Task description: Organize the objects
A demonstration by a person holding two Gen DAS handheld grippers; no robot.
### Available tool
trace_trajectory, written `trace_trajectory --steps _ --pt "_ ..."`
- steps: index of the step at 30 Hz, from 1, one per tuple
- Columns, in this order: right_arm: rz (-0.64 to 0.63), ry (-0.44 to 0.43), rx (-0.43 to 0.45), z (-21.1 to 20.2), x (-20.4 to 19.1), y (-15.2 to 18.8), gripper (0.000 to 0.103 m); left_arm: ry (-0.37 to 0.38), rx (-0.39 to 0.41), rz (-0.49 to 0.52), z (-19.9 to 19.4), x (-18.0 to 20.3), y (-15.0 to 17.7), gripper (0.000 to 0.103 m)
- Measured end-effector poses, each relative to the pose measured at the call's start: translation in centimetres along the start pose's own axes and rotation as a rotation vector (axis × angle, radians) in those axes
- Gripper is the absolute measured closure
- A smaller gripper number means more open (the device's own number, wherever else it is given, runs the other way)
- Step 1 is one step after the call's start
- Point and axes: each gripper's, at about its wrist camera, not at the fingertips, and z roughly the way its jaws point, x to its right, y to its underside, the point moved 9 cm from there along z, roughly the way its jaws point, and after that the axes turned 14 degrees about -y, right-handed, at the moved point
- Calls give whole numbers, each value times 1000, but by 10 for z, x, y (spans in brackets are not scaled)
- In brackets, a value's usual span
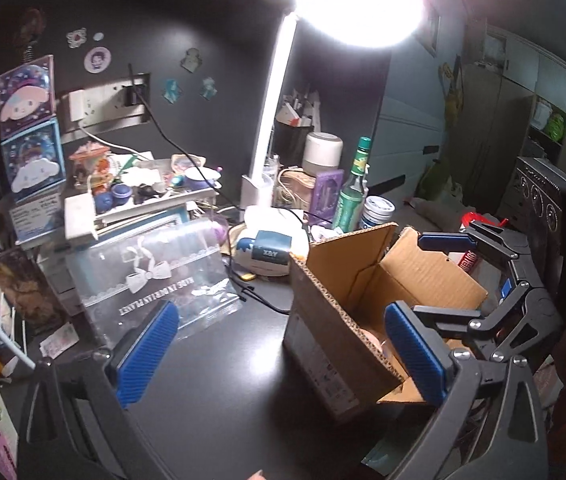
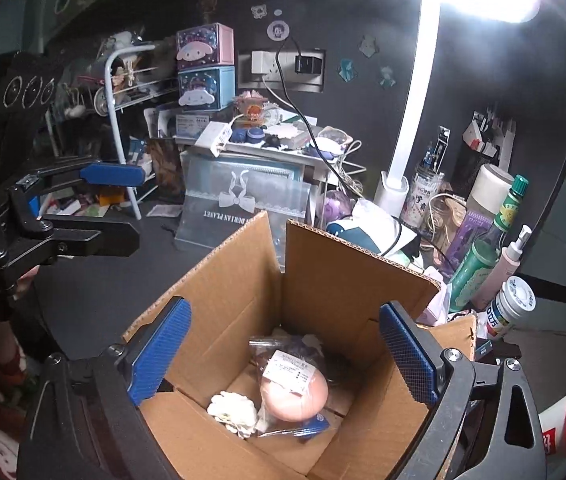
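The cardboard box [image 2: 323, 280] stands on the dark desk [image 1: 219, 360] with its flaps up. Inside lie a bagged pink ball [image 2: 295, 394] and a small white flower-like piece [image 2: 233, 410], side by side on the bottom. The right gripper [image 2: 283, 354] hangs just above the box mouth, its fingers wide apart and with nothing between them. The left gripper [image 1: 279, 356] is over the bare desk beside the box, also wide open and empty.

It seems that one object is just deposited in the box and the step in hand is to fetch another — I judge this only from the empty claws. Many loose things wait behind the box: a green bottle [image 2: 483, 256], a white jar [image 2: 513, 304], a clear pouch with a bow print [image 1: 151, 268]. The next move calls for choosing one reachable object, then closing the fingers around its narrow side without knocking its neighbours — the bottles stand close together.
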Motion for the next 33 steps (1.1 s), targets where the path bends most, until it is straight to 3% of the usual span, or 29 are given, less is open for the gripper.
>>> trace_trajectory --steps 12,19,33 --pt "-95 -26 244 -15 -45 -15 3 -259 143 -120 -48 -58 34 1" --pt "-91 -67 310 -17 -58 -13 0 -264 160 -182 -58 -69 44 1" --pt "-40 -67 279 -15 -46 -4 0 -255 118 -199 -48 -67 50 1"
